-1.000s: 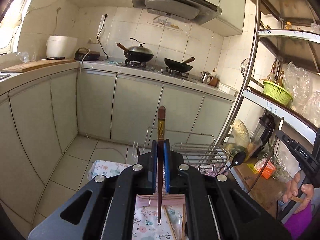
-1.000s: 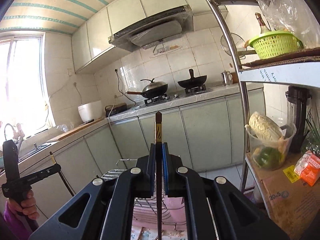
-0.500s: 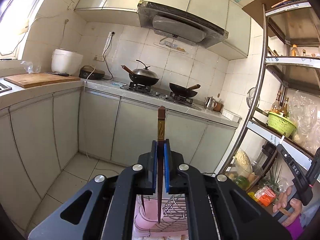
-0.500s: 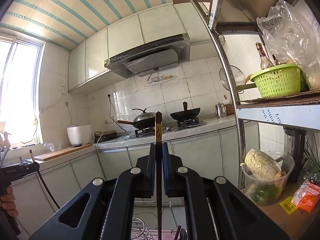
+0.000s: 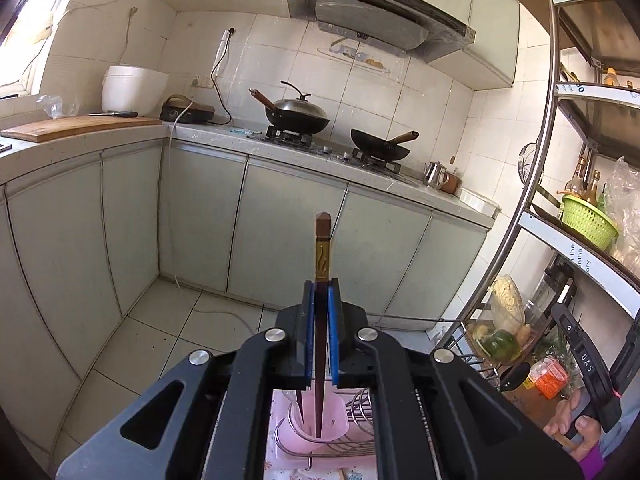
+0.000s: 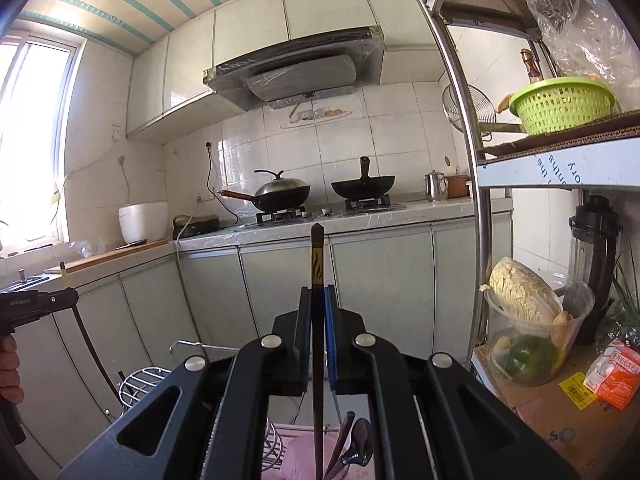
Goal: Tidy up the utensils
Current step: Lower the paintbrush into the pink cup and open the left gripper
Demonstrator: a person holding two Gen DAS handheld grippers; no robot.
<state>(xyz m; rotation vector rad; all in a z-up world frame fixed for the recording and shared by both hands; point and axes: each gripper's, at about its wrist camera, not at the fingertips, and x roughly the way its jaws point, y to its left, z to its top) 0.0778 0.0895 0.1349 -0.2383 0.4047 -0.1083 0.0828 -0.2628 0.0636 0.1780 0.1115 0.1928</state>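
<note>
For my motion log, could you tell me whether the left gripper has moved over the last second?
Yes. The left gripper shifted over the pink utensil holder, which now sits under its chopstick.

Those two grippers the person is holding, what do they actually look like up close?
Both are matte black plastic. The left gripper and right gripper each have angular linkage arms with silver round bolts and blue pads lining the fingers. From the left wrist view, the other handle carries white "DAS" lettering, and the hand gripping it shows a purple sleeve.
</note>
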